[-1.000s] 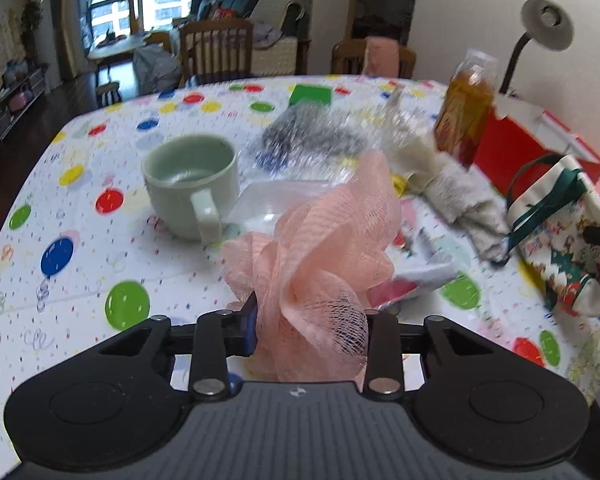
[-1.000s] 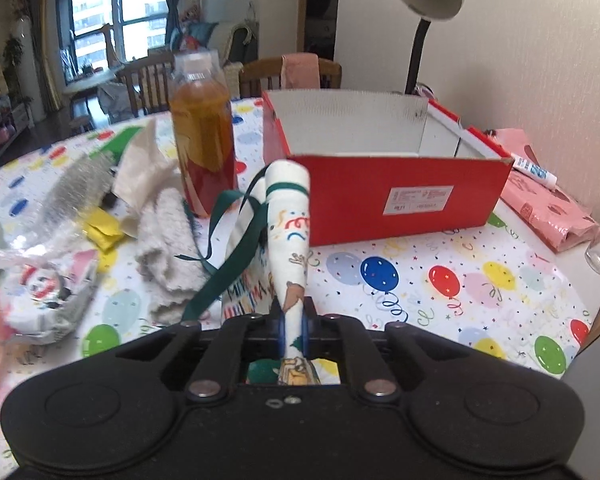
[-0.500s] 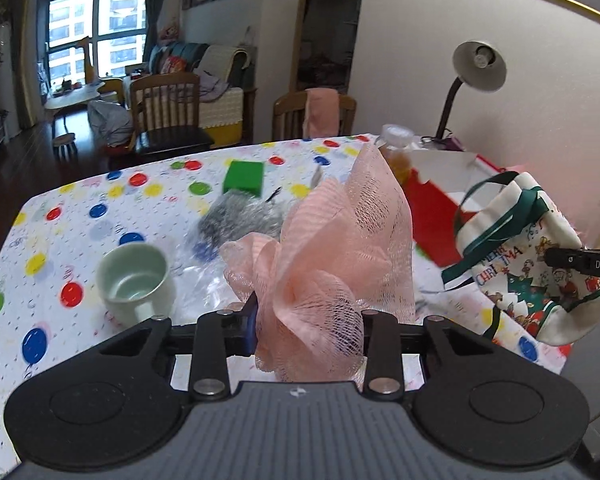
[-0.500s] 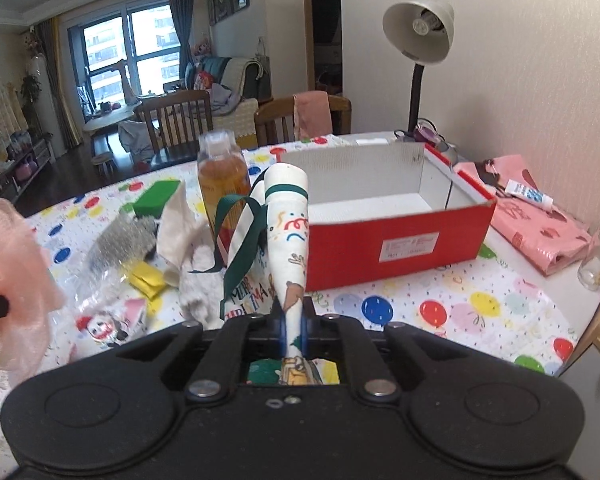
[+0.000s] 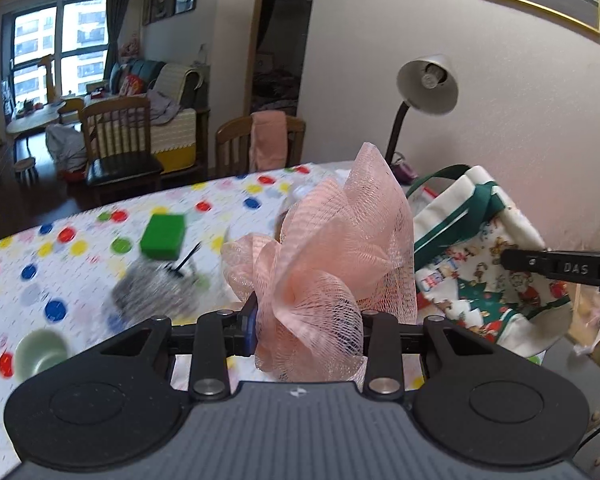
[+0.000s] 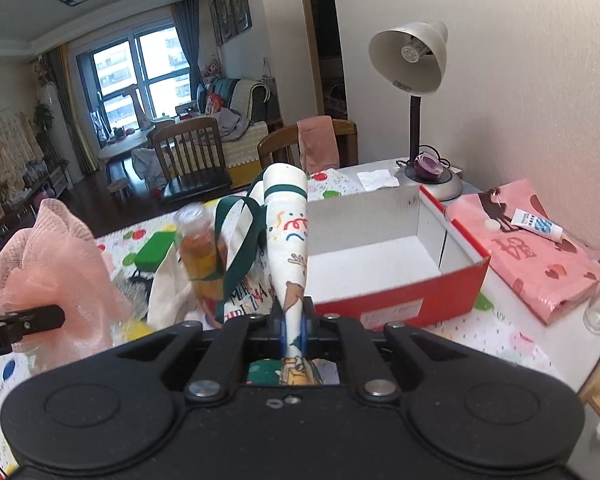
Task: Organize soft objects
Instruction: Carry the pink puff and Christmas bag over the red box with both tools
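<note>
Bath pouf (image 5: 320, 276) clenched in left jaws — tote bag (image 6: 288, 248) in right.

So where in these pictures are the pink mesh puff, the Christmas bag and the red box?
pink mesh puff (image 5: 320, 264), left wrist view, middle of the bunched netting.
Christmas bag (image 5: 480, 280), left wrist view, printed front panel.
red box (image 6: 400, 300), right wrist view, red front wall.

Left gripper (image 5: 306, 320): tilted downward, jaws part-way apart, clamped on the pink mesh bath pouf (image 5: 324, 264).
Right gripper (image 6: 294, 326): tilted downward, jaws nearly together, pinching the printed tote bag (image 6: 286, 240).
</note>
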Action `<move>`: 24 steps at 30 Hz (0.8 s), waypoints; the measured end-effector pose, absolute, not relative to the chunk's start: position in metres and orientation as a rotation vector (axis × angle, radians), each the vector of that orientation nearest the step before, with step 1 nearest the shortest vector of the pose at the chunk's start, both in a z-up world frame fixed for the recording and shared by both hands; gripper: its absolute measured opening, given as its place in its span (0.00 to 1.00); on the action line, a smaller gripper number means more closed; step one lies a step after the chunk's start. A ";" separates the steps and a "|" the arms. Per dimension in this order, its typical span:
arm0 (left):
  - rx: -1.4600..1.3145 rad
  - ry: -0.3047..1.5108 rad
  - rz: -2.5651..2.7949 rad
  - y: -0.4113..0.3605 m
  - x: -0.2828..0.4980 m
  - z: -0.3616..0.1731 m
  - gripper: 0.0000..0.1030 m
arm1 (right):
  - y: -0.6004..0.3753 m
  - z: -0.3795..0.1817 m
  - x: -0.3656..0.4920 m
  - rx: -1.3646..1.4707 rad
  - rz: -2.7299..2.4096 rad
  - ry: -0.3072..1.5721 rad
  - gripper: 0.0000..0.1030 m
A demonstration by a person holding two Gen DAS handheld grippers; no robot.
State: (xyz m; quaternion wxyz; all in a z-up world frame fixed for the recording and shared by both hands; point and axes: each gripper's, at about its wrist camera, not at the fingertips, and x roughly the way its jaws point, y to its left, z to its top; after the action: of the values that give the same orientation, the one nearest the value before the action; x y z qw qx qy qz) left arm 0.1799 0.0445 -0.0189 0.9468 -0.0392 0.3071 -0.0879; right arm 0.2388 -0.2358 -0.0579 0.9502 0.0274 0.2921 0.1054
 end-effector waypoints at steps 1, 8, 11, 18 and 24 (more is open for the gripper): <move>-0.077 0.621 -0.184 0.036 0.185 -0.015 0.34 | -0.240 -0.056 0.246 0.057 0.215 0.592 0.05; -0.056 0.615 -0.197 -0.010 0.234 0.004 0.34 | -0.272 -0.040 0.289 0.074 0.239 0.562 0.05; -0.062 0.630 -0.193 -0.026 0.258 0.009 0.34 | -0.285 -0.034 0.307 0.080 0.245 0.551 0.05; -0.056 0.655 -0.204 -0.065 0.306 0.023 0.34 | -0.310 -0.026 0.343 0.086 0.246 0.534 0.05; -0.075 0.704 -0.191 -0.098 0.349 0.018 0.34 | -0.328 -0.028 0.368 0.086 0.238 0.548 0.05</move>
State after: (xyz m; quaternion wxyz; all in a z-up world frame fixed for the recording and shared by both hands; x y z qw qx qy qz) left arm 0.3487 -0.0976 0.0180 0.9336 -0.0368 0.3440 -0.0934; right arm 0.3684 -0.3278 -0.0285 0.9548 0.0421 0.2699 0.1170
